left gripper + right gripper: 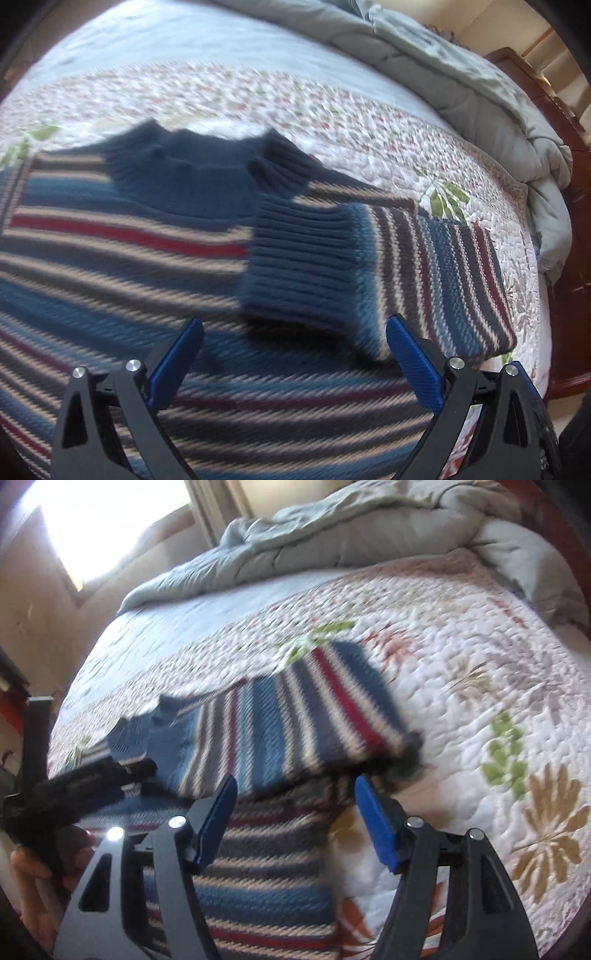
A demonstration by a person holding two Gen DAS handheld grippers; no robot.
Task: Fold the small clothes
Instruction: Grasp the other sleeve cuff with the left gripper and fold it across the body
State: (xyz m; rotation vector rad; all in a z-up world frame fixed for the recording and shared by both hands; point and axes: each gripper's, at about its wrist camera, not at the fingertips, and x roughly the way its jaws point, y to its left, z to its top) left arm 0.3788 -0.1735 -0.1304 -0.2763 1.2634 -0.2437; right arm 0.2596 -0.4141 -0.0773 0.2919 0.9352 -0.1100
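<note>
A striped knit sweater [122,258] in blue, red, beige and grey lies flat on the quilted bed. Its dark blue collar [192,173] points away from me. One sleeve [369,269] is folded across the chest, its ribbed blue cuff [299,266] near the middle. My left gripper [295,328] is open and empty, just above the sweater's body below the cuff. My right gripper [295,786] is open and empty over the sweater's right edge [273,878], next to the folded sleeve [295,723]. The left gripper also shows in the right wrist view [92,775].
The floral quilt [480,701] covers the bed. A grey comforter [461,81] is bunched at the far end. A dark wooden bed frame [569,184] runs along the right side. A bright window [110,520] is on the left wall.
</note>
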